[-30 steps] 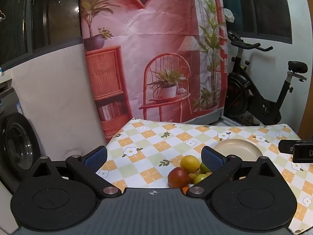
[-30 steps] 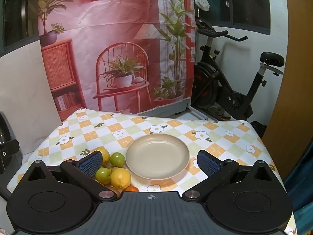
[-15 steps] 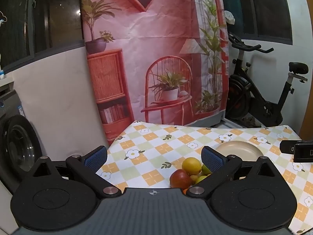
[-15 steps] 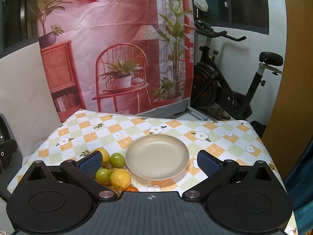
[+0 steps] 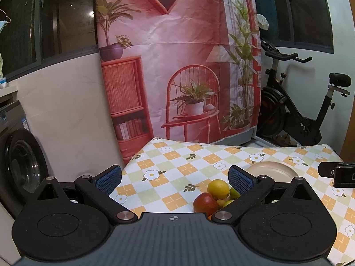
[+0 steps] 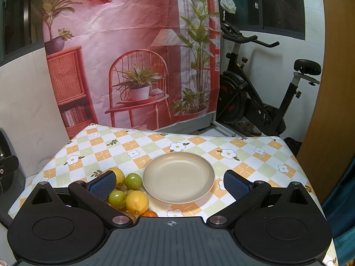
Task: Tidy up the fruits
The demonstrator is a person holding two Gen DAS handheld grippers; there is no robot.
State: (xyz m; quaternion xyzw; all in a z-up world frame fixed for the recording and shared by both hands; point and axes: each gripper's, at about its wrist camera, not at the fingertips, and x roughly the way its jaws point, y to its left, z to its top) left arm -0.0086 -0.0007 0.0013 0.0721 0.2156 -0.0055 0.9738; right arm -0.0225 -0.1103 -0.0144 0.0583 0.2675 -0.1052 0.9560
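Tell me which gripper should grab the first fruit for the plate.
Either could, but I'd lean right: the right gripper is open, facing the empty plate, with the near lemon just beside it. The left gripper, also open, sees the plate further off.

The right gripper (image 6: 169, 181) hangs wide open over an empty beige plate (image 6: 178, 177) mid-table; lemons (image 6: 137, 201), green fruits (image 6: 133, 181) and perhaps a tangerine (image 6: 149, 214) cluster touching beside the plate's left rim.
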